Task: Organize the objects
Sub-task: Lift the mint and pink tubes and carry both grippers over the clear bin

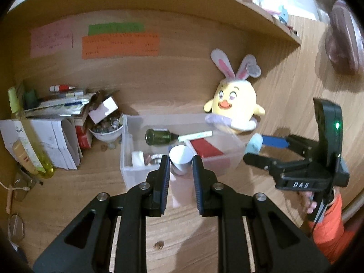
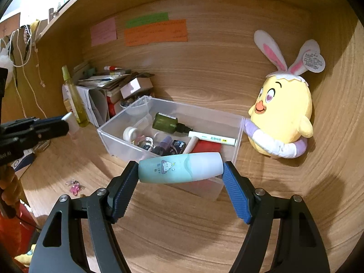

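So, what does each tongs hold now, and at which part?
Right tongs: the teal plastic bottle with frosted cap, crosswise, gripped at its two ends. Left tongs: the small white cup, by its sides.

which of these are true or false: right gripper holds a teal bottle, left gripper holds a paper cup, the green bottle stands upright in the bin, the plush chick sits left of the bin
1. The right gripper holds a teal bottle. True; it is held end to end, lying sideways.
2. The left gripper holds a paper cup. True.
3. The green bottle stands upright in the clear bin. False; it lies on its side.
4. The plush chick sits left of the bin. False; it sits to its right.
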